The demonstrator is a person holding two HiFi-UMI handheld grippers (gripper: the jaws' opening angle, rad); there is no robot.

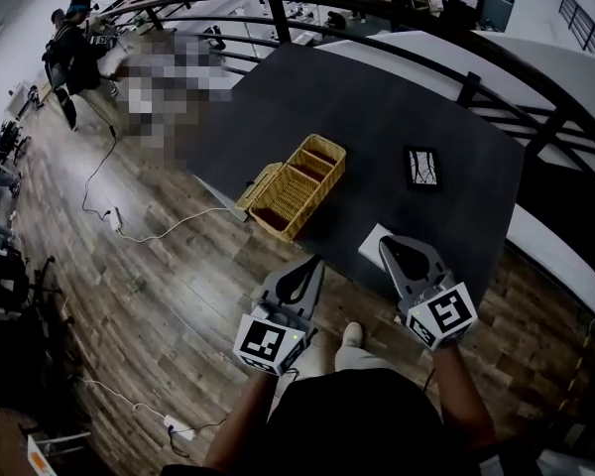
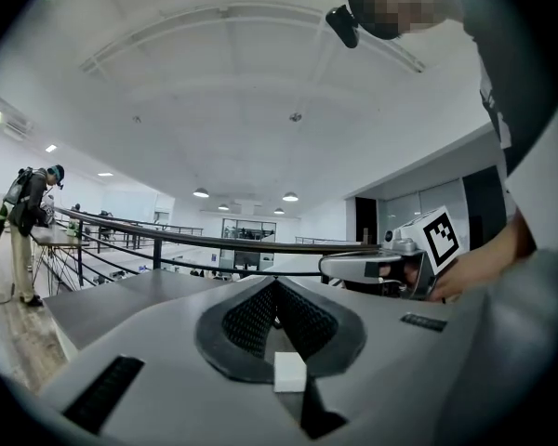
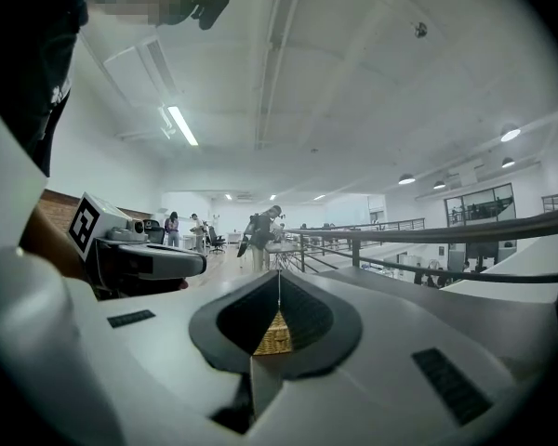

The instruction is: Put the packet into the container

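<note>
The packet (image 1: 422,167), a small black-and-white pouch, lies flat on the dark table (image 1: 377,107) toward its right side. The container, a woven wicker basket (image 1: 296,186) with compartments, sits at the table's near left edge; a sliver of it shows between my right jaws (image 3: 275,337). My left gripper (image 1: 315,262) is held below the basket, off the table, jaws shut and empty (image 2: 275,282). My right gripper (image 1: 387,242) hovers at the table's near edge, shut on nothing (image 3: 279,273), well short of the packet. Both point slightly upward, side by side.
A curved black railing (image 1: 397,13) runs behind and right of the table. A white sheet (image 1: 373,242) lies at the table's near edge under my right gripper. A white cable (image 1: 169,228) trails over the wood floor on the left. People stand far off at back left (image 1: 67,53).
</note>
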